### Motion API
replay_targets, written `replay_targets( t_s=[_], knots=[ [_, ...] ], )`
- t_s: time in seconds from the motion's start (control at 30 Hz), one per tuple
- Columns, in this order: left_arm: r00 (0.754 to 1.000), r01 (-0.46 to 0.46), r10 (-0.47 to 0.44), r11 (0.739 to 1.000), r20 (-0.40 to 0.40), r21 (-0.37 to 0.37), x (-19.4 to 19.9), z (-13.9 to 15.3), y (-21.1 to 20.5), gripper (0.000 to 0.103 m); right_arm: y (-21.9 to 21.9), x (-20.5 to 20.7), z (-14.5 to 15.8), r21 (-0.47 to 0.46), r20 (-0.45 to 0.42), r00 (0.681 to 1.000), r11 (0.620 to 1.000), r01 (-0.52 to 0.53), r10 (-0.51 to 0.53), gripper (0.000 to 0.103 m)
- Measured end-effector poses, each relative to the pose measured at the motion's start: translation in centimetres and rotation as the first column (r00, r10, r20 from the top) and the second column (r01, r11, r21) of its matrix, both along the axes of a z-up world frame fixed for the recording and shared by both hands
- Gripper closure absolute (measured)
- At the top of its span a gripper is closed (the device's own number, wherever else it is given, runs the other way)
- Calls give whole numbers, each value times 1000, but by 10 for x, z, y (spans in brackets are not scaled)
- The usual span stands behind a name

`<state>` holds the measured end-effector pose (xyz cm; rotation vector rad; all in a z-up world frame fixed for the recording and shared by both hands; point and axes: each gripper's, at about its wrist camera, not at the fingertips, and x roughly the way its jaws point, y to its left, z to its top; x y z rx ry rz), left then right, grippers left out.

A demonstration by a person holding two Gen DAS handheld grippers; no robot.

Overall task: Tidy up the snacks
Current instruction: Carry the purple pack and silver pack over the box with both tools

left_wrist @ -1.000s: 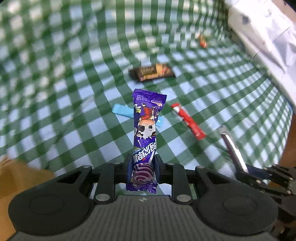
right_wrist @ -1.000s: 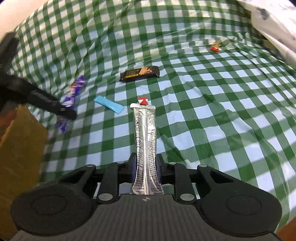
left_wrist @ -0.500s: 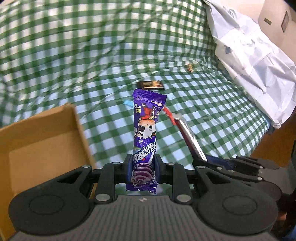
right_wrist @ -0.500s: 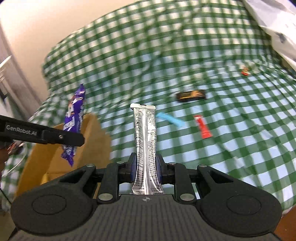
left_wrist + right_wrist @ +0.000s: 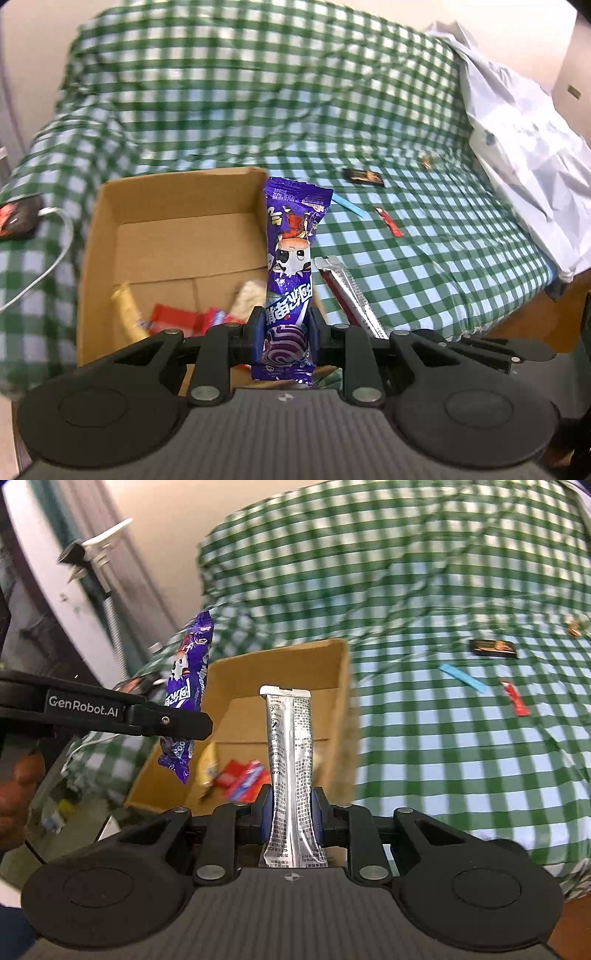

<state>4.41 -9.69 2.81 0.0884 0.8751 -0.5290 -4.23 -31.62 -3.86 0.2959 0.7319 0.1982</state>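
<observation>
Left wrist view: your left gripper point(image 5: 285, 332) is clamped narrow on the lower end of the purple snack packet point(image 5: 293, 258), which stands upright between the pads. A second ago that view showed only checked cloth and loose snacks; now the cardboard box point(image 5: 92, 236) fills the left half, with the packet in front of its right wall. So you have carried the packet from the pick-up area to the box.

Right wrist view: your right gripper point(image 5: 291, 818) holds the silver sachet point(image 5: 290, 760) in the same manner, pads pinched on its lower part. The box has likewise come into view behind it, where earlier there was only cloth.

Box contents: a yellow packet point(image 5: 127, 314), red wrappers point(image 5: 177, 319), a pale snack point(image 5: 247, 299).

On the cloth: blue strip point(image 5: 349, 205), red stick point(image 5: 388, 220), dark bar point(image 5: 362, 176), small sweet point(image 5: 426, 161).

Judgement: both items look near release. Four pieces remain to collect.
</observation>
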Motion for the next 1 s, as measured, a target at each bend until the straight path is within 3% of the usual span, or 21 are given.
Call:
replay_targets(
  t_s=[0.37, 1.0],
  knots=[
    [999, -38, 39, 998, 29, -46, -27, -4, 55, 77, 64, -18, -5, -85, -7, 998, 994, -68, 68, 80],
    [997, -68, 69, 994, 18, -82, -18, -13, 70, 77, 77, -14, -5, -147, -50, 995, 985, -91, 84, 80]
  ],
)
